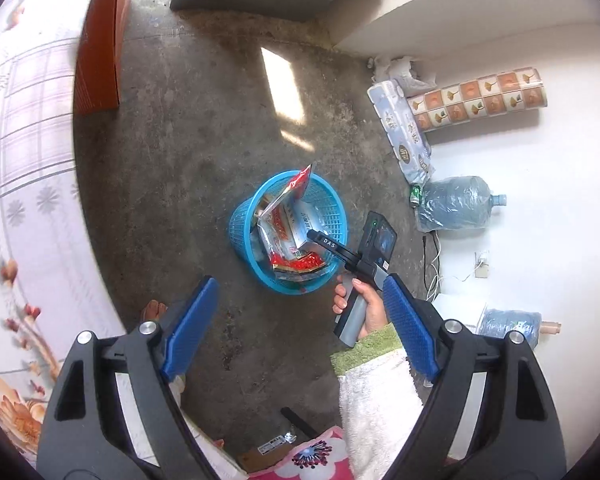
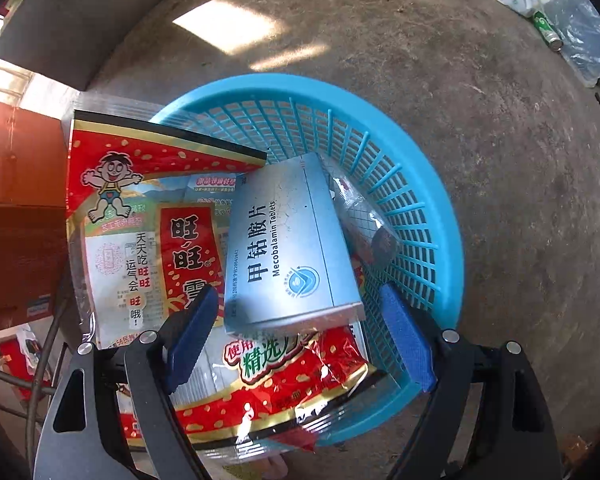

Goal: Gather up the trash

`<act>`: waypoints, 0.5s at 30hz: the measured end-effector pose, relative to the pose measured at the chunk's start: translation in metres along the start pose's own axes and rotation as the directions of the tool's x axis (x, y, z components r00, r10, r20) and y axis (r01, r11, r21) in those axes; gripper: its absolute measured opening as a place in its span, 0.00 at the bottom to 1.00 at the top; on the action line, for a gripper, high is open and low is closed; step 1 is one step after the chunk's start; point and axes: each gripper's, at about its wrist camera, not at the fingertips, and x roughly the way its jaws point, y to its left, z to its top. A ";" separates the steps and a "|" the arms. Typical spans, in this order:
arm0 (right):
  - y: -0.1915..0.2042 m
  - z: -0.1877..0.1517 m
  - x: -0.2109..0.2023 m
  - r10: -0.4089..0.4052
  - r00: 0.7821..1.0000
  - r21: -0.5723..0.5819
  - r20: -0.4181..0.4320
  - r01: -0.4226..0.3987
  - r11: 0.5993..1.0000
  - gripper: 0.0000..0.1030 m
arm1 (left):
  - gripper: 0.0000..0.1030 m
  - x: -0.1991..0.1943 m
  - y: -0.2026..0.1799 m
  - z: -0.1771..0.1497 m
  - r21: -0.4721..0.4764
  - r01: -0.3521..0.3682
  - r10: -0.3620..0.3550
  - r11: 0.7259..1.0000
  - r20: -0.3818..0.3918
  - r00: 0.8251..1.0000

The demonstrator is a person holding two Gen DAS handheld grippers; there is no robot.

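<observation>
A blue plastic basket point(image 1: 244, 224) point(image 2: 420, 184) stands on the concrete floor and holds trash. Inside lie a large red snack bag point(image 2: 140, 216) point(image 1: 296, 266) and a silver tablet box point(image 2: 288, 248), the box resting on the bag. My right gripper point(image 2: 298, 332) point(image 1: 320, 240) hangs just above the basket, pointing down and open. The box's near end sits between its blue pads point(image 2: 192, 336), with a gap on each side. My left gripper point(image 1: 300, 320) is high above the floor, open and empty, looking down on the basket and on the hand point(image 1: 364, 304) that holds the right gripper.
A floral bedsheet point(image 1: 20, 160) and an orange-brown panel point(image 1: 100, 40) fill the left. Along the white wall at right lie a toilet-paper pack point(image 1: 404, 132), a patterned roll point(image 1: 476, 98), a water jug point(image 1: 456, 204), a green can point(image 1: 415, 194) point(image 2: 546, 28) and cables point(image 1: 432, 264).
</observation>
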 end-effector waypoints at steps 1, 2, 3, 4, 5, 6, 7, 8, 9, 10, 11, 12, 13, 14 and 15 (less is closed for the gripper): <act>-0.002 -0.007 -0.014 0.000 1.000 0.000 0.030 0.000 1.000 0.78 | 0.78 -0.017 0.001 -0.012 0.021 0.006 -0.007 1.000 0.028 1.000; -0.006 -0.015 -0.029 0.011 0.998 0.004 0.064 -0.011 1.000 0.78 | 0.78 -0.034 0.002 -0.025 0.050 0.011 -0.014 0.999 0.058 0.998; -0.008 -0.024 -0.048 0.031 0.995 0.007 0.097 -0.032 0.999 0.78 | 0.78 -0.051 0.003 -0.040 0.080 0.004 -0.011 0.997 0.093 0.996; -0.007 -0.035 -0.069 0.057 0.989 0.006 0.137 -0.059 0.998 0.78 | 0.78 -0.070 0.003 -0.057 0.113 -0.018 0.002 0.993 0.139 0.990; -0.006 -0.048 -0.092 0.088 0.980 -0.006 0.181 -0.088 0.996 0.78 | 0.78 -0.089 0.001 -0.075 0.155 -0.046 0.016 0.987 0.188 0.982; -0.002 -0.065 -0.117 0.119 0.966 -0.031 0.228 -0.114 0.993 0.78 | 0.78 -0.106 0.000 -0.095 0.200 -0.088 0.038 0.976 0.242 0.970; 0.001 -0.083 -0.141 0.138 0.951 -0.064 0.277 -0.125 0.990 0.78 | 0.82 -0.124 0.002 -0.116 0.235 -0.134 0.059 0.963 0.301 0.952; 0.006 -0.105 -0.166 0.141 0.935 -0.097 0.325 -0.116 0.989 0.79 | 0.83 -0.140 0.005 -0.137 0.258 -0.175 0.073 0.950 0.362 0.929; 0.012 -0.127 -0.190 0.147 0.916 -0.130 0.373 -0.105 0.986 0.81 | 0.84 -0.155 0.009 -0.159 0.266 -0.215 0.090 0.940 0.415 0.905; 0.017 -0.150 -0.213 0.156 0.894 -0.162 0.420 -0.095 0.982 0.89 | 0.87 -0.166 0.015 -0.178 0.263 -0.244 0.104 0.933 0.453 0.885; 0.024 -0.175 -0.235 0.162 0.871 -0.188 0.464 -0.082 0.979 0.92 | 0.88 -0.178 0.021 -0.197 0.256 -0.258 0.110 0.931 0.479 0.871; 0.031 -0.201 -0.255 0.167 0.849 -0.210 0.501 -0.068 0.975 0.92 | 0.88 -0.187 0.029 -0.214 0.242 -0.263 0.115 0.934 0.494 0.862; 0.041 -0.225 -0.272 0.165 0.835 -0.233 0.525 -0.046 0.972 0.94 | 0.88 -0.195 0.037 -0.230 0.219 -0.268 0.124 0.938 0.510 0.851; 0.050 -0.249 -0.287 0.161 0.822 -0.254 0.547 -0.021 0.967 0.94 | 0.89 -0.202 0.045 -0.245 0.195 -0.274 0.134 0.942 0.530 0.838; 0.061 -0.270 -0.300 0.161 0.806 -0.275 0.569 0.002 0.961 0.94 | 0.89 -0.209 0.052 -0.260 0.171 -0.281 0.145 0.944 0.548 0.823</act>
